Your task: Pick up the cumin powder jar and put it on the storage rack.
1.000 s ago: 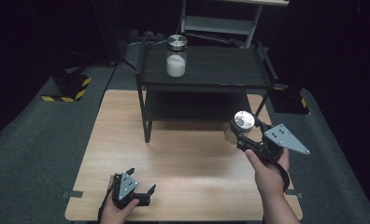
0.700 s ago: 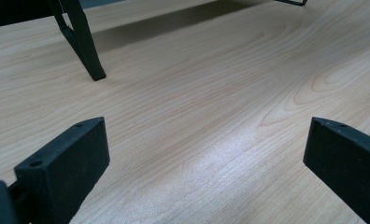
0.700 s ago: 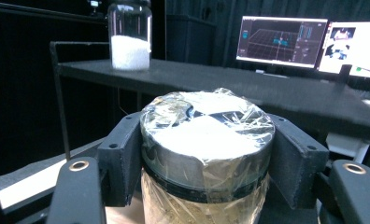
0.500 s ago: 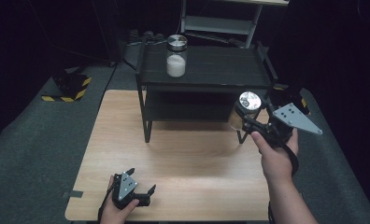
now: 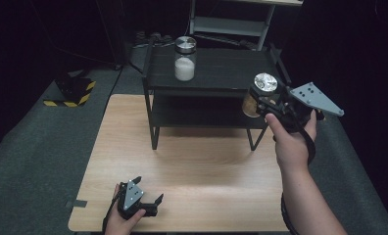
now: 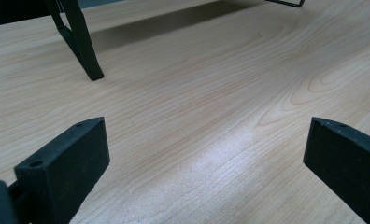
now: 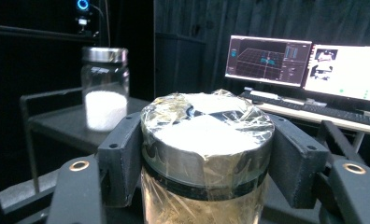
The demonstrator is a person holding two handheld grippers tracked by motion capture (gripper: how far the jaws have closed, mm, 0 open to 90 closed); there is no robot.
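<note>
Right gripper (image 5: 261,102) fingers grasping brown-filled jar (image 5: 258,93), right of frame, at shelf (image 5: 221,68) edge | white-filled jar (image 5: 185,58) already shelved | placement pending | left gripper (image 5: 144,198) fingers released, idle on surface (image 5: 202,166)

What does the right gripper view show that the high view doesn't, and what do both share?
Right gripper view alone: two lit monitors and a keyboard behind, plus the crinkled wrap on the held jar's lid. High view alone: the wooden table, the left gripper open near its front edge, and the forearms. Shared: the right gripper shut on the brown jar and the white jar on the black shelf.
</note>
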